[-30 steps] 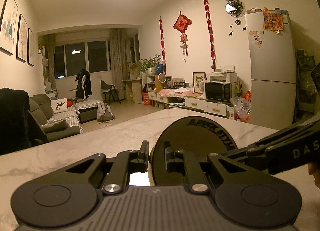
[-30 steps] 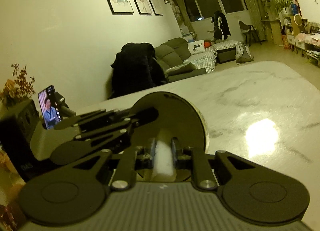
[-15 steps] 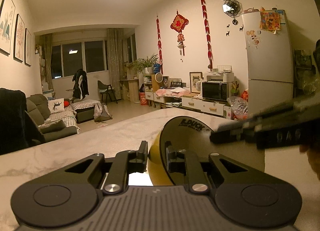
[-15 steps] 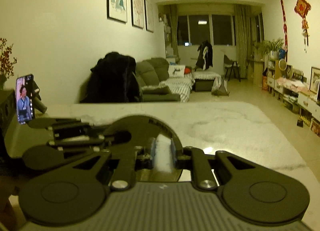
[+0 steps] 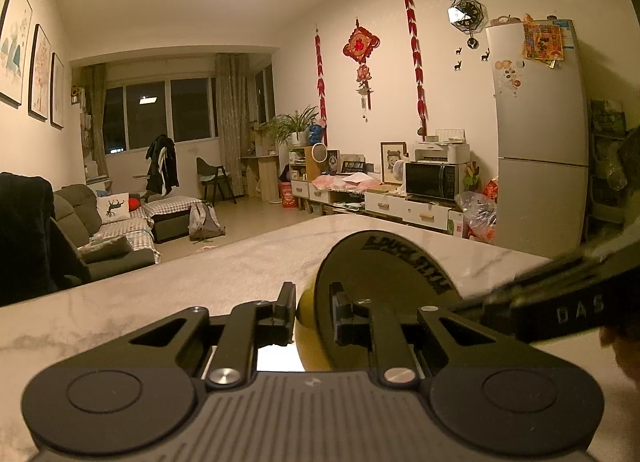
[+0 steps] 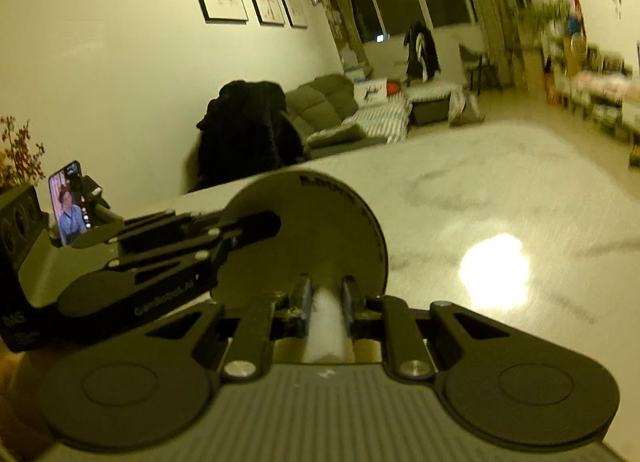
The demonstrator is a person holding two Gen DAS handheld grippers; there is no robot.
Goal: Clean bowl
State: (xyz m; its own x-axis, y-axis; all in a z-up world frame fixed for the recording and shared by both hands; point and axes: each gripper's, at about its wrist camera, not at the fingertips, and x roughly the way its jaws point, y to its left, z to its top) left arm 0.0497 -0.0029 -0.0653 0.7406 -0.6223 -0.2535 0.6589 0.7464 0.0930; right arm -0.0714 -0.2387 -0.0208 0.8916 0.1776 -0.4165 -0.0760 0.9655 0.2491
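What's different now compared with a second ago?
The right tongs, shut on a white wipe, swung across the bowl's dark inside; their view tilts, levels, then tilts again. The left tongs kept hold of the bowl's rim, though the bowl shifted a little. The marble table is unchanged.

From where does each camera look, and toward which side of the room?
Left wrist: sits behind the left gripper, which is shut on the bowl; faces fridge and windows; right gripper crosses at right.
Right wrist: behind the right gripper, shut on a white cloth; faces sofa wall.
Shared: bowl, marble table, sofa, windows.
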